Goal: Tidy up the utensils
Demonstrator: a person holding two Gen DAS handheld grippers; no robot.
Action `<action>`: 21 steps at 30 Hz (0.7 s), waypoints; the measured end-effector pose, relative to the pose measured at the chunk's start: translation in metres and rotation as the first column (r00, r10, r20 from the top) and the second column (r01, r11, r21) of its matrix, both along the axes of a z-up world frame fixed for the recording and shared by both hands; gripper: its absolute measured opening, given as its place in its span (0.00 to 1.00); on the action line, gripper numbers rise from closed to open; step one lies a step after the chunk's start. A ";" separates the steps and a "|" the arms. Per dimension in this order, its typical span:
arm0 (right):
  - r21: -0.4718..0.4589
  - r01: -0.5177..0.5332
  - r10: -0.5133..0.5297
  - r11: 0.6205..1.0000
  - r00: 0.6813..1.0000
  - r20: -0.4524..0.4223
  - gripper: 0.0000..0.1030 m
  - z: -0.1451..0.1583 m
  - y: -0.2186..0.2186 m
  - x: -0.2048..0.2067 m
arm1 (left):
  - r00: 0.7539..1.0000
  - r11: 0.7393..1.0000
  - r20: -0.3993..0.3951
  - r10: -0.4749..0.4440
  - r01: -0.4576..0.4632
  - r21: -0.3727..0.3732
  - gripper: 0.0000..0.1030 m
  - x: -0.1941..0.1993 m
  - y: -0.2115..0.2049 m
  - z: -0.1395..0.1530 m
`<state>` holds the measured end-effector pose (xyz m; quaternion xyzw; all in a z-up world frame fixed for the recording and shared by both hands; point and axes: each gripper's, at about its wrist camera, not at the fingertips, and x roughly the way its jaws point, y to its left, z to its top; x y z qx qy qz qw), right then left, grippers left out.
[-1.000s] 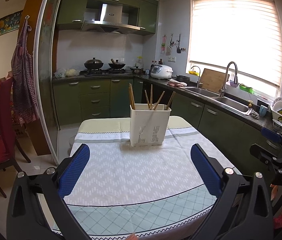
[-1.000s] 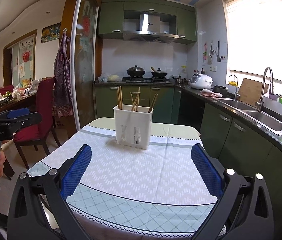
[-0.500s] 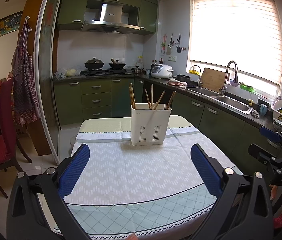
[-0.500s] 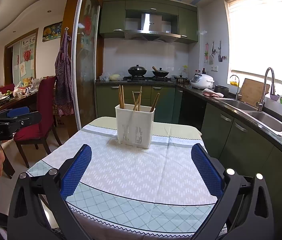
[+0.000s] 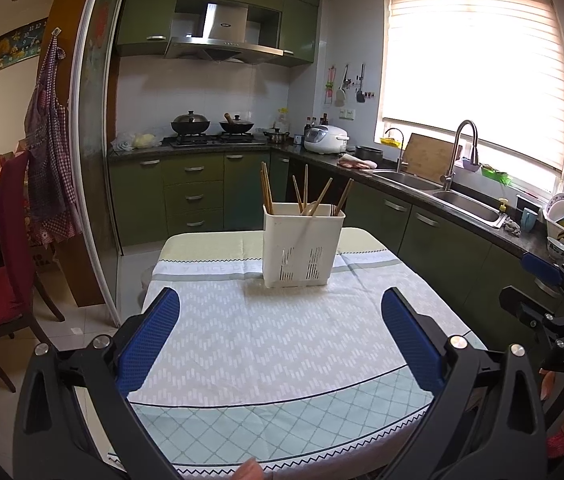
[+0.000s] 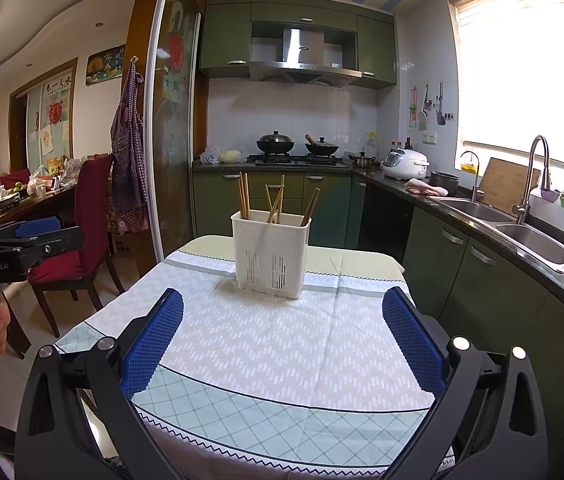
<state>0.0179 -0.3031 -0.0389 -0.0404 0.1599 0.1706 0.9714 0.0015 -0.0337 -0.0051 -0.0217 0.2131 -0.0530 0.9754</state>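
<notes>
Both your left tongs [image 5: 280, 344] and right tongs [image 6: 282, 346] gape wide, blue mesh pads empty, before the slotted white plastic holder [image 5: 302, 247] bristling with thin wooden chopsticks [image 5: 266, 192] on the cloth-covered counter [image 5: 274, 344].

White slotted utensil holder [image 5: 303, 245] stands upright on the table's far half — wooden chopsticks [image 5: 267, 187] lean inside.
</notes>
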 end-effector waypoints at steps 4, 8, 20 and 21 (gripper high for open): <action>0.000 0.001 -0.001 1.000 1.000 0.000 0.96 0.000 0.000 0.000 | 1.000 1.000 -0.003 0.007 -0.007 0.018 0.93 0.000 -0.001 -0.001; 0.000 0.000 0.000 1.000 1.000 0.001 0.96 0.000 0.000 0.000 | 1.000 1.000 -0.006 0.011 -0.011 0.017 0.93 0.000 0.000 -0.001; 0.000 0.000 0.000 1.000 1.000 -0.001 0.96 0.000 0.001 0.001 | 0.999 0.999 -0.026 0.022 -0.021 0.027 0.93 0.003 -0.001 -0.001; 0.000 -0.001 0.001 1.000 1.000 0.000 0.96 0.000 0.000 0.001 | 0.999 0.999 -0.026 0.023 -0.022 0.029 0.93 0.003 -0.001 -0.001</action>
